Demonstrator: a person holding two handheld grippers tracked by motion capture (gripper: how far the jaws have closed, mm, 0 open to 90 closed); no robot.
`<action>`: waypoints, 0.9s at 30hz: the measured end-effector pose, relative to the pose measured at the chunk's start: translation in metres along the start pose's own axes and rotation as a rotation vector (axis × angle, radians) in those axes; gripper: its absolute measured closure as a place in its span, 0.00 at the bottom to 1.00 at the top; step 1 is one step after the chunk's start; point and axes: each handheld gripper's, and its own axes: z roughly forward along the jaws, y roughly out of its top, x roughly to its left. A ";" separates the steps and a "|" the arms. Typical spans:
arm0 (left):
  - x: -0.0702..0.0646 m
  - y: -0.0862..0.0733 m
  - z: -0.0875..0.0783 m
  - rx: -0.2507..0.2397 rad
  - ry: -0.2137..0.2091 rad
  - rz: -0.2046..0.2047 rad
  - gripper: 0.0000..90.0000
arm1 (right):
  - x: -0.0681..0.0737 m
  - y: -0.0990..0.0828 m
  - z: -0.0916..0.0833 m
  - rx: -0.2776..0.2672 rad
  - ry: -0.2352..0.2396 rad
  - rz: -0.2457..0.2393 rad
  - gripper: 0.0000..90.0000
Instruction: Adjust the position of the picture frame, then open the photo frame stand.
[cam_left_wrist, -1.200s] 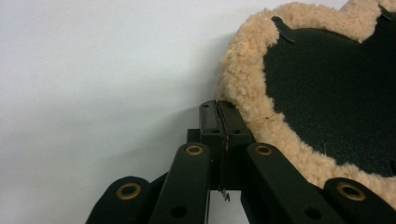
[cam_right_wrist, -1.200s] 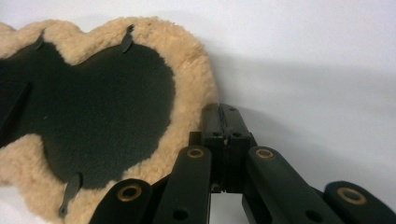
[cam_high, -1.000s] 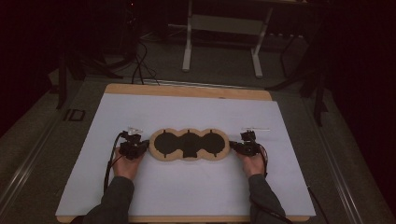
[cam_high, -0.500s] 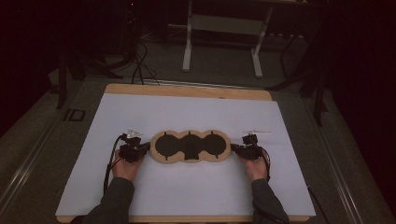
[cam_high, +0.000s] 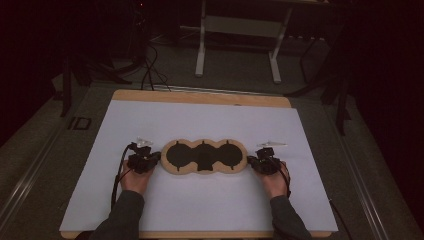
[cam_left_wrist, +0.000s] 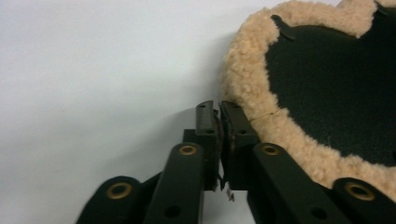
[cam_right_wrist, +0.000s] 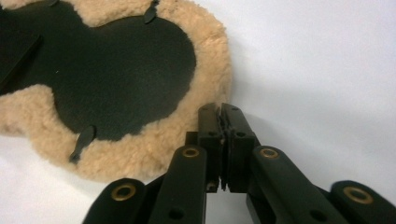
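Tan fleece-edged, black-centred three-lobed pad (cam_high: 204, 156) flat on white table sheet (cam_high: 200, 120), left gripper (cam_left_wrist: 218, 109) and right gripper (cam_right_wrist: 219, 109) at its ends, jaws just parting slightly, near shut, nothing between them

My high view looks forward and down from well above the white-covered wooden table (cam_high: 200, 210), while each gripper view sits low and close along its own black jaws, all three sharing the tan fleece-edged, black-centred three-lobed pad (cam_high: 204, 156) (cam_left_wrist: 299, 93) (cam_right_wrist: 107, 79).

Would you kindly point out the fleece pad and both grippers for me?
fleece pad (cam_high: 204, 156): high view, dark middle panel.
left gripper (cam_left_wrist: 218, 112): left gripper view, between its jaw tips.
right gripper (cam_right_wrist: 220, 112): right gripper view, between its jaw tips.
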 end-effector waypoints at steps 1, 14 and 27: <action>0.000 0.000 0.000 0.000 0.000 0.000 0.94 | 0.000 0.000 0.000 0.000 0.000 0.000 0.95; -0.003 0.001 -0.026 -0.028 -0.040 0.062 0.83 | 0.003 -0.013 -0.020 -0.052 -0.007 -0.072 0.68; -0.016 0.004 -0.042 -0.085 -0.130 0.107 0.79 | 0.001 -0.017 -0.024 -0.059 -0.008 -0.035 0.59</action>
